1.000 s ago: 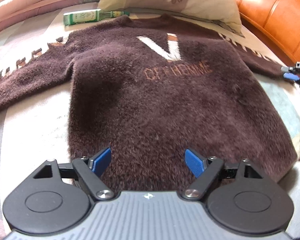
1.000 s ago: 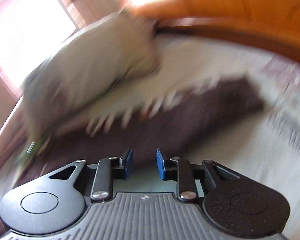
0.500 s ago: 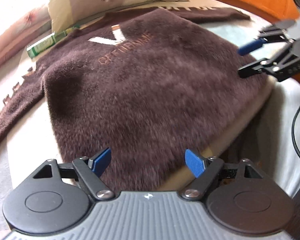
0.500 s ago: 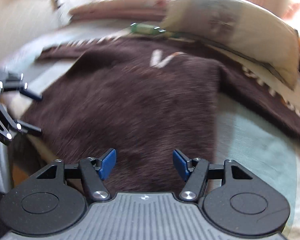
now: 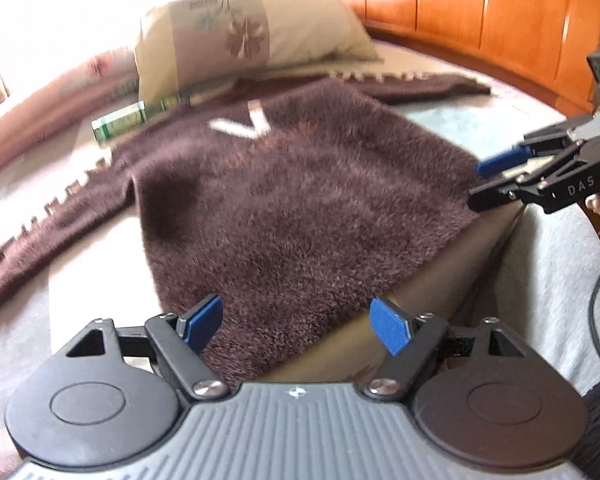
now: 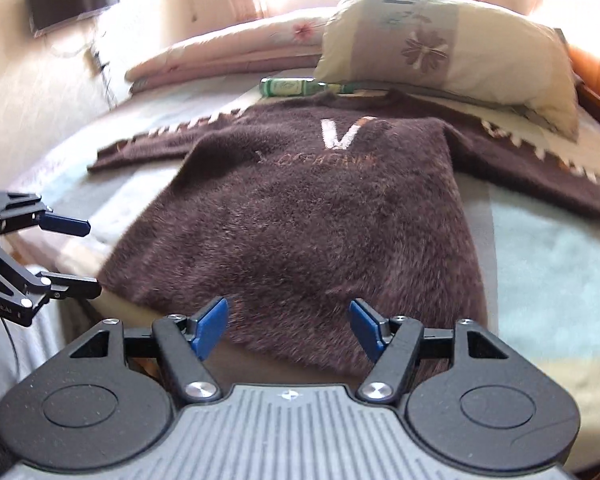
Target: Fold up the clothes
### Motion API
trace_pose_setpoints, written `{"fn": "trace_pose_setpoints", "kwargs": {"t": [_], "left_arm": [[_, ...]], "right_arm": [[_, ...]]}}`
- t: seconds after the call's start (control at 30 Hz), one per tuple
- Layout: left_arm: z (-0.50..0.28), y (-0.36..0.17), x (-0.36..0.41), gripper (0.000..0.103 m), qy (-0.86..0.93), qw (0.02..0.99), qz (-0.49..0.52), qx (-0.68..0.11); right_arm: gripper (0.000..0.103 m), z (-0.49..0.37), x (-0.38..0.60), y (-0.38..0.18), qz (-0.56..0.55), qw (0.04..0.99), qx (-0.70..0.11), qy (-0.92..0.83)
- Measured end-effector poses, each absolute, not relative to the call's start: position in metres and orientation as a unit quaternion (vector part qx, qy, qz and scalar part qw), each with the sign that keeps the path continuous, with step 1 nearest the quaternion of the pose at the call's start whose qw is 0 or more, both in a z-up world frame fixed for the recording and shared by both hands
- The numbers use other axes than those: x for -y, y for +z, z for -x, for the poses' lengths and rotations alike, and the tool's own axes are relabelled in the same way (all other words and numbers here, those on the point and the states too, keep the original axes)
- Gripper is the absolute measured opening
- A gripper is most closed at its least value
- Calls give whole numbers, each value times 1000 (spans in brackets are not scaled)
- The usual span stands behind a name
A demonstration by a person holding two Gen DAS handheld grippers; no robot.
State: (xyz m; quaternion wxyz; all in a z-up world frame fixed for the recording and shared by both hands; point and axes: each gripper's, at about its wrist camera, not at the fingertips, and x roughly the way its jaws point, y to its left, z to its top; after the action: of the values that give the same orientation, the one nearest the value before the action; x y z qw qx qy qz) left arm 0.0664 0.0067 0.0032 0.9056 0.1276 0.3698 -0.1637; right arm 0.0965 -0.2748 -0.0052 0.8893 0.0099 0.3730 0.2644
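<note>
A fuzzy dark brown sweater (image 5: 300, 208) (image 6: 320, 220) with a white V lies flat on the bed, sleeves spread to both sides and hem toward me at the bed's edge. My left gripper (image 5: 296, 328) hovers open over the hem's left corner, and nothing is pinched between its blue pads (image 5: 202, 326). In the right wrist view the left gripper (image 6: 72, 252) shows at the left edge, open. My right gripper (image 6: 288, 328) is over the hem near the right corner, its jaws opening and empty. It also appears at the right of the left wrist view (image 5: 496, 180).
A flowered pillow (image 5: 252, 36) (image 6: 440, 44) and a green bottle (image 5: 120, 126) (image 6: 288, 87) lie just beyond the collar. A wooden headboard (image 5: 500, 20) curves at the right, folded pink bedding (image 6: 228, 56) lies at the back. A black cable (image 5: 596, 320) hangs off the bed's edge.
My right gripper swung from the right sleeve round to the hem and its jaws spread apart. My left gripper shifted along the hem toward its left corner, still open.
</note>
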Motion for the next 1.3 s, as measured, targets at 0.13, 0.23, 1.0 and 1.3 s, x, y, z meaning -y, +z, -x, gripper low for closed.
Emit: {"fn": "trace_pose_setpoints", "kwargs": {"t": [0.13, 0.23, 1.0, 1.3], "left_arm": [[-54, 11, -23, 82, -141, 915, -106, -363], [-50, 16, -37, 82, -126, 918, -76, -369], [-179, -84, -129, 77, -203, 797, 279, -495], [-149, -115, -145, 73, -237, 742, 420, -466]], "right_arm": [[74, -73, 277, 3, 3, 896, -357, 263], [75, -66, 283, 9, -3, 900, -344, 267], [81, -91, 366, -28, -176, 913, -327, 169], [86, -117, 372, -36, -235, 906, -323, 142]]}}
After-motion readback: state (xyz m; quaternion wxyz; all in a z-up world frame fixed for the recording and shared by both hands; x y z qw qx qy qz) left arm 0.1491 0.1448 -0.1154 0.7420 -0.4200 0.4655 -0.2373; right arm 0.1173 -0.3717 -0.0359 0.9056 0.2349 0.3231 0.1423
